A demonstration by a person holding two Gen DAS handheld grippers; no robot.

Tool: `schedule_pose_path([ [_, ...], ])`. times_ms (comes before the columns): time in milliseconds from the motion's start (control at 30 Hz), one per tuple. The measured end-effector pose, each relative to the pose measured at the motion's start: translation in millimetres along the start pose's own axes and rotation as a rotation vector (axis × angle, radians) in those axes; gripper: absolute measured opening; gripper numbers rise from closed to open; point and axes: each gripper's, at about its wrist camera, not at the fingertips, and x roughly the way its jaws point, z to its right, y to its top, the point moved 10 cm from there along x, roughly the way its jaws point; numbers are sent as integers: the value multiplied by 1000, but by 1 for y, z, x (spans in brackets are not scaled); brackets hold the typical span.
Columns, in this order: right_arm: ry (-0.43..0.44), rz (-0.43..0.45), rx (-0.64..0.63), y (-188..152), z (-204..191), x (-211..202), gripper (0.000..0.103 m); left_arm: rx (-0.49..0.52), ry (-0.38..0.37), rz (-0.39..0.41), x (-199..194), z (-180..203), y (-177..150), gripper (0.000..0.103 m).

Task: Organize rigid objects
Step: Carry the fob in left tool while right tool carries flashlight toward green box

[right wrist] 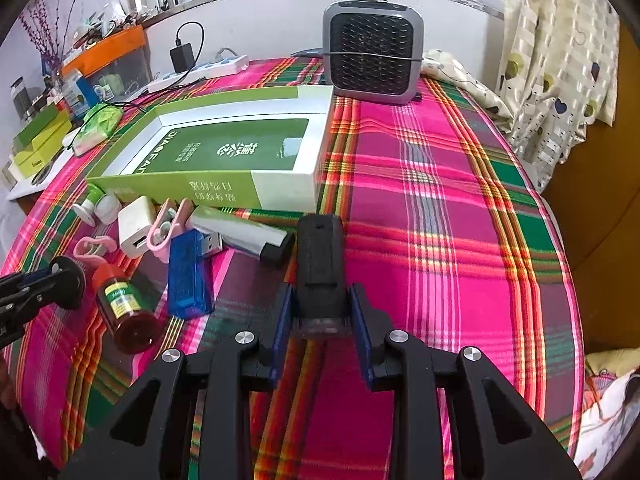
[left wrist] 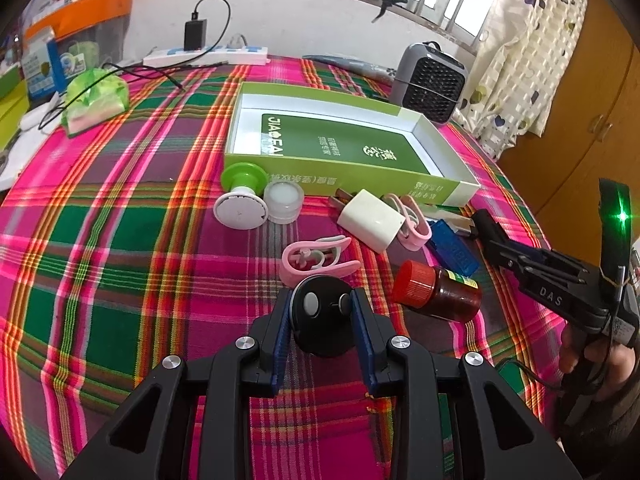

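From the left wrist, the left gripper (left wrist: 322, 312) has its blue pads narrowed onto a round black plastic disc with a small grey button (left wrist: 320, 312), pinched across its width, seemingly so it can be carried clear of the clutter. Just beyond it on the pink-and-green plaid tablecloth (left wrist: 120, 240) lie a pink plastic clip (left wrist: 316, 260), a white square charger plug (left wrist: 370, 218) and a red-capped brown glass bottle (left wrist: 438, 290) on its side. The open green cardboard box (left wrist: 340, 136) sits behind them, empty and mouth up, the likely home for these loose pieces.

From the right wrist, the right gripper (right wrist: 322, 308) is closed partway on a black rectangular plastic device (right wrist: 320, 260), gripped at its near end so its length points towards the box. To its left, a translucent blue plastic case (right wrist: 188, 276) and a silver tube with a black cap (right wrist: 240, 234) lie on the cloth, crowded against the box's front wall, not yet sorted.
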Motion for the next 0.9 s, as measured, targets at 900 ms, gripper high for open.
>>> schedule_pose_path([
  [900,16,77,-35,58,-13,-26,29,49,-24,54,-9,3,70,28],
])
